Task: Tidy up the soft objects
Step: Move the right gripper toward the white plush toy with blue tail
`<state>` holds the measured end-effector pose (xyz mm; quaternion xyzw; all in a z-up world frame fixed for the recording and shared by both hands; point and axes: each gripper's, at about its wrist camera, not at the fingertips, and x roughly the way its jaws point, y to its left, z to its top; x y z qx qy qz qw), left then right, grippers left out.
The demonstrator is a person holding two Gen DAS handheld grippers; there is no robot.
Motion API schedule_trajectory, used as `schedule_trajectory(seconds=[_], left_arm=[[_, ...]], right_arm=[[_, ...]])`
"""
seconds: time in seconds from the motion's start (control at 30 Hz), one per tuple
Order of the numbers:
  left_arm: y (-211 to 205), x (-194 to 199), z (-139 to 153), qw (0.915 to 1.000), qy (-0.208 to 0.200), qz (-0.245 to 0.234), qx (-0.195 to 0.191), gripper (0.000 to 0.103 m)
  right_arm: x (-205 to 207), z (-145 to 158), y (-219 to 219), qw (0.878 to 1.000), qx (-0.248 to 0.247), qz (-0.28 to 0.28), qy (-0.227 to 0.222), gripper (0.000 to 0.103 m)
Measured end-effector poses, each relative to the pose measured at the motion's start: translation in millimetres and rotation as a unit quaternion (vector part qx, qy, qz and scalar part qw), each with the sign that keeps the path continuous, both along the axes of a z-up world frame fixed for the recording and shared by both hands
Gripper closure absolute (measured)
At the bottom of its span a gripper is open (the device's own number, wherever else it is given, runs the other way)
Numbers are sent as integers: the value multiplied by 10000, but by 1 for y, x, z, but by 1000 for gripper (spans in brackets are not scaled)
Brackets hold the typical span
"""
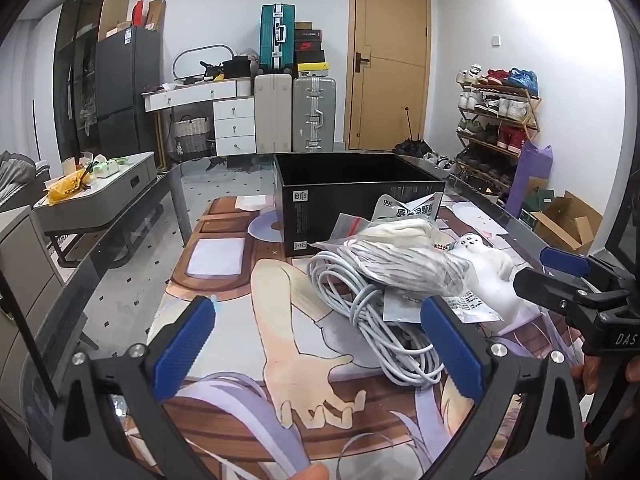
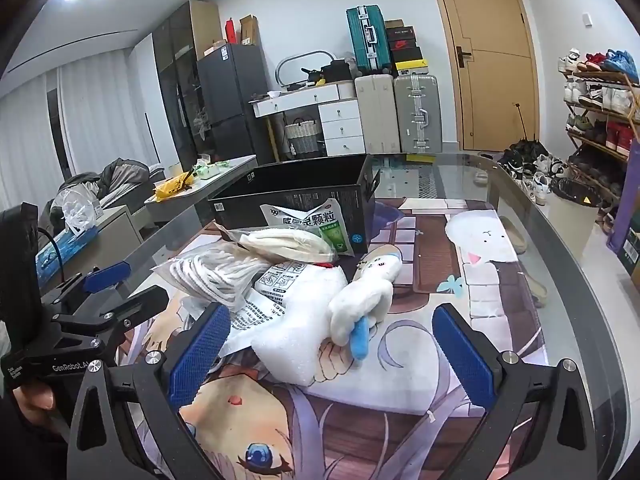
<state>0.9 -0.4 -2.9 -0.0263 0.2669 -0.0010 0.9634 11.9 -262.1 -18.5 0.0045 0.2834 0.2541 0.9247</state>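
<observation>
A pile of soft things lies on the printed mat in front of an open black box [image 1: 356, 192] [image 2: 304, 196]. It holds a coiled white cable [image 1: 384, 332], a bagged bundle of white cord [image 1: 404, 264] [image 2: 216, 272], a bag of cream cloth [image 2: 284, 244], a medicine sachet [image 2: 308, 220], white foam [image 2: 296, 344] and a white plush toy [image 2: 368, 300] [image 1: 484, 256]. My left gripper [image 1: 320, 348] is open and empty, its right finger by the cable. My right gripper [image 2: 330, 348] is open, with the plush and foam between its fingers, not gripped.
The glass table's edge [image 2: 580, 264] curves round on the right. A low grey side table [image 1: 100, 184] stands to the left. Suitcases [image 1: 296, 116], a white desk, a door and a shoe rack [image 1: 496, 120] line the far wall.
</observation>
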Motion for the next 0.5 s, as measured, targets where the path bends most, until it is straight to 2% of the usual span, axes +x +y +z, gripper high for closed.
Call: schedule_trajectory(seconds=[0.5], left_arm=[[0,1,-2,10000,7,-5,29,0]], right_arm=[[3,-1,-1,10000,-26,-13,2,0]])
